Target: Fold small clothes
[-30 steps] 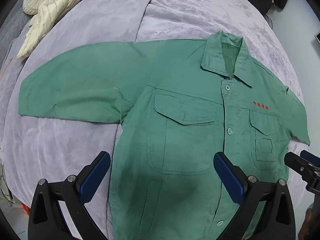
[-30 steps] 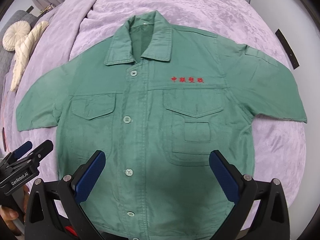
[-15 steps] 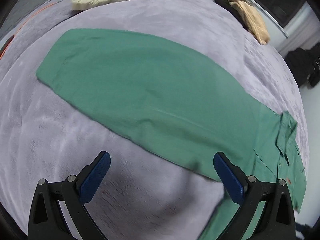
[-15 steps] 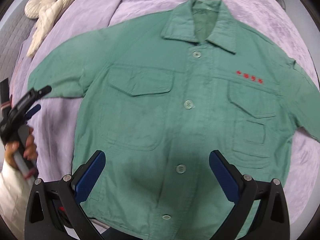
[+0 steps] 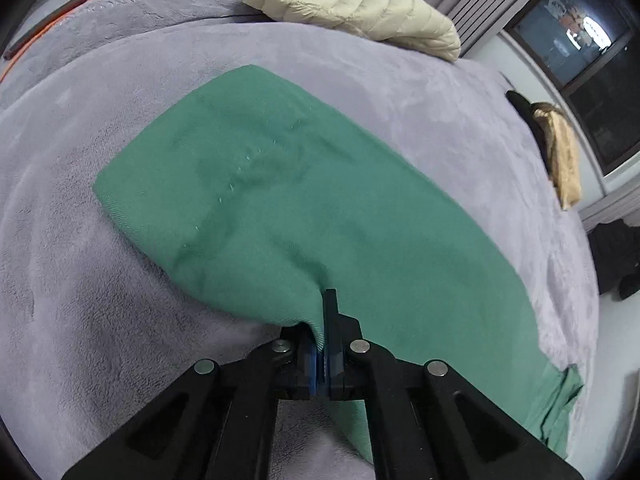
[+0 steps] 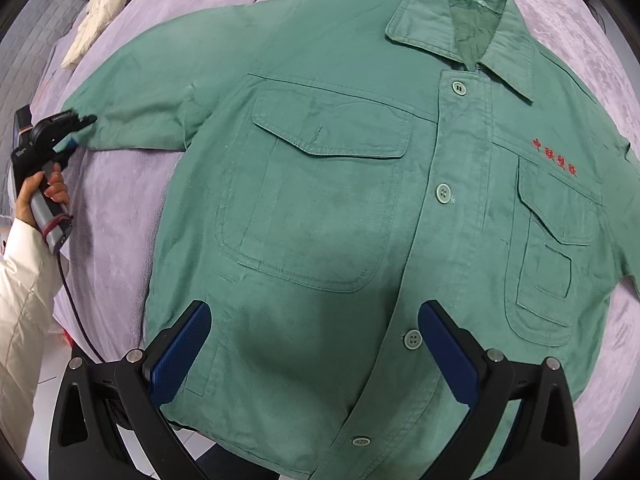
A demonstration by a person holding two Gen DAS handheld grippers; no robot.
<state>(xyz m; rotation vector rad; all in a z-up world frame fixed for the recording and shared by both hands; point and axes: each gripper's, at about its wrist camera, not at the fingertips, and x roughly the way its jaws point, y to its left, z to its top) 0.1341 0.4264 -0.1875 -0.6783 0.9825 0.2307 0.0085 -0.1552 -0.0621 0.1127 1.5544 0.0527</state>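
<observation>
Shirt (image 6: pixel 328 208) lies face up and buttoned on the bed (image 5: pixel 460 128), spread flat on the grey-lilac cover, both sleeves out to the sides. Collar (image 6: pixel 460 20) points away from you, hem toward you, so the long axis of the body runs from near edge to far; the sleeve (image 5: pixel 280 200) runs across that line.

Left gripper (image 5: pixel 320 344): pressed together, pinching the lower edge of the sleeve near its cuff end; cloth puckers into a small ridge at the pinch. Right gripper (image 6: pixel 316 344): spread wide above the lower front of the shirt, nothing between its pads.

Handling, as a judgement: cloth looks like a soft woven cotton, light, limp, not slippery on the plush cover. It will drape and drag rather than hold shape, so a one-point pinch will let the rest of the sleeve sag. Hems, cuffs and seams give the firmest hold. Pockets and placket add some thickness there.

A cream padded jacket (image 5: pixel 352 0) lies at the far side of the bed, well apart.
</observation>
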